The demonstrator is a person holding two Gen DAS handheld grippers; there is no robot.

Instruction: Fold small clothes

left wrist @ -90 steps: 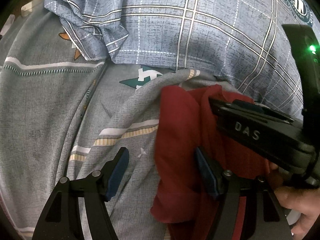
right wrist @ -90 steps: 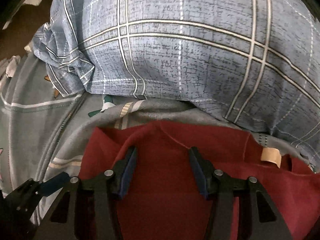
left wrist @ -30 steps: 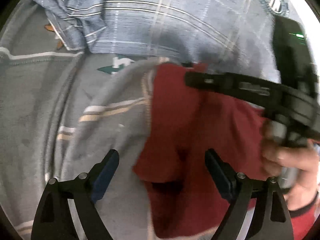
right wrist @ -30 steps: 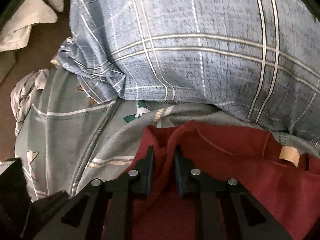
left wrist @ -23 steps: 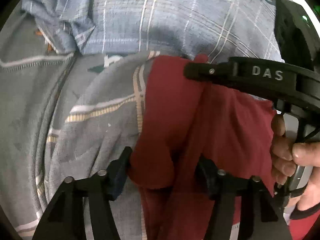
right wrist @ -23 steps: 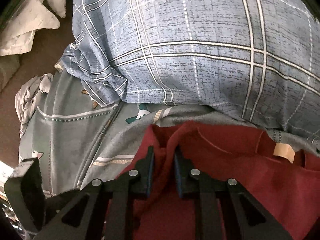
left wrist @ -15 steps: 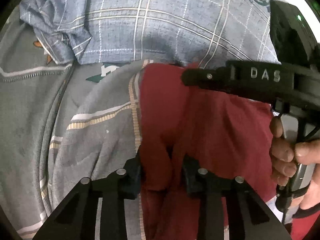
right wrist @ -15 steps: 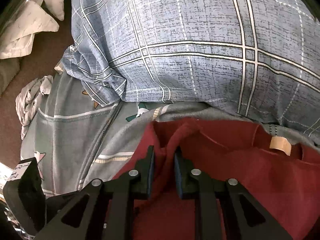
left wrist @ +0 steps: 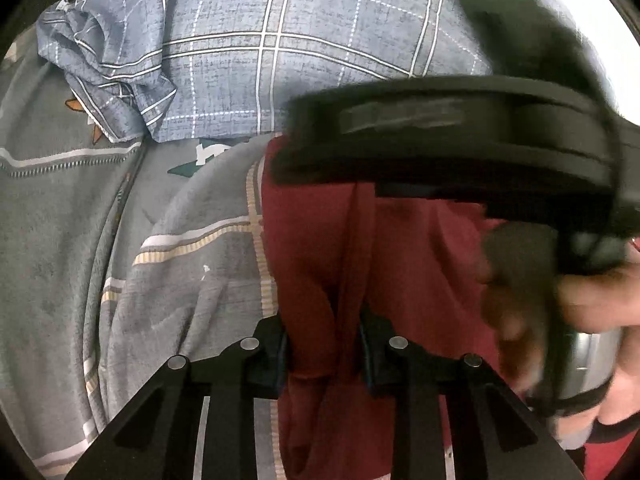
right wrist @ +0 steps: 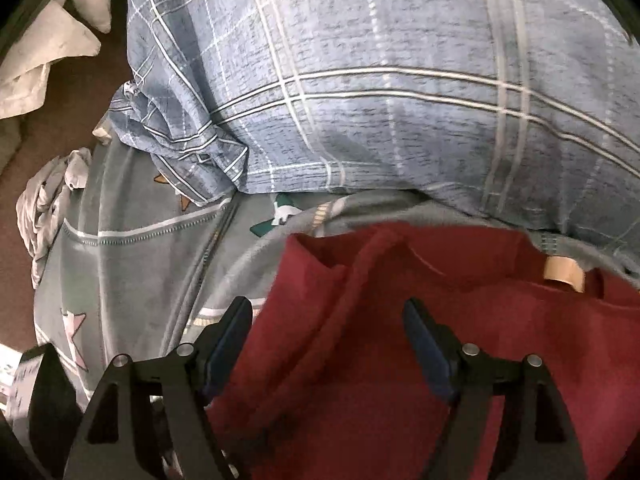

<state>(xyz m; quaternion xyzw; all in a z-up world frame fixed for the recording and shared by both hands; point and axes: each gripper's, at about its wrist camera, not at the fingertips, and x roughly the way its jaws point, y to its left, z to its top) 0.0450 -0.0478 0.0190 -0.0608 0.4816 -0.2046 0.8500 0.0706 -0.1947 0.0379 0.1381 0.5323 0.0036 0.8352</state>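
A fold of the dark red garment (left wrist: 316, 264) is seen clamped between the closed fingers of the left gripper (left wrist: 323, 350) at 6 o'clock of the left wrist view, the cloth lying on a grey patterned bedspread (left wrist: 72, 248) with a blue plaid pillow (left wrist: 280, 48) at 12 o'clock. The right gripper (right wrist: 327, 322) is shown with its fingers spread wide apart over the same red garment (right wrist: 360, 360), nothing being held between them, and a tan label (right wrist: 563, 271) is visible on the cloth at 3 o'clock. In the left wrist view the right gripper's black body (left wrist: 460, 136), blurred, is carried by the right hand (left wrist: 560, 300) at 3 o'clock.
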